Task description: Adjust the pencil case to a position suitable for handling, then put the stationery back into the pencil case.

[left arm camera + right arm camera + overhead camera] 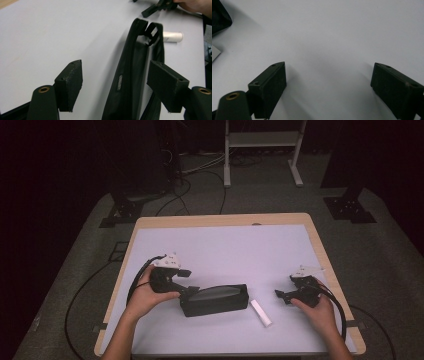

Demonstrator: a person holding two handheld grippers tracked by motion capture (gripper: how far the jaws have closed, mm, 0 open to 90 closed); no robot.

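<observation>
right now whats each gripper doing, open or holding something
Left gripper: open, jaws apart on either side of the black pouch, pads not pressing it.
Right gripper: open, nothing between the jaws, over the bare table mat.

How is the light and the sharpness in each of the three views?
High view: the room is dark, only the table is lit, soft overall. Left gripper view: the black pouch casts a shadow leftward; the white tube is blurred. Right gripper view: even light, faint shadows under the right claw.
</observation>
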